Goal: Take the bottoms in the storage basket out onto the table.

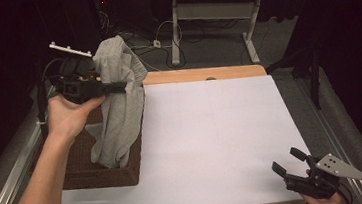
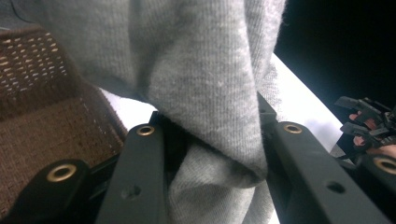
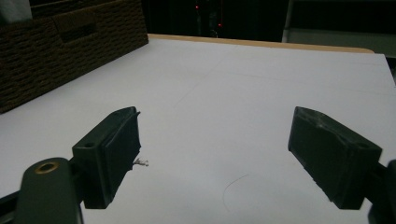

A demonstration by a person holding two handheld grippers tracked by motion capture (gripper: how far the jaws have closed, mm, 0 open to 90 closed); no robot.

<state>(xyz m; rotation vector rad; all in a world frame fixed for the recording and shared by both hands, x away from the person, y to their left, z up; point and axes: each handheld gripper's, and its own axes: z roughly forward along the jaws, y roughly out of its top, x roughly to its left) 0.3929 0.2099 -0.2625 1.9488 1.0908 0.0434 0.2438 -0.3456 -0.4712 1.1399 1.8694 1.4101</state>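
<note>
A wooden-edged table (image 1: 201,74) stands in front of me, nearly all of its top covered by a white sheet (image 1: 212,139); a strip of bare wood shows along the far edge, at twelve o'clock. At about nine o'clock, on the sheet's left margin, sits a dark brown woven basket (image 1: 103,172), its near corner reaching toward seven o'clock. From the right gripper view the basket's brick-like weave (image 3: 70,51) rises at ten o'clock, resting flat on the sheet (image 3: 243,102).
</note>
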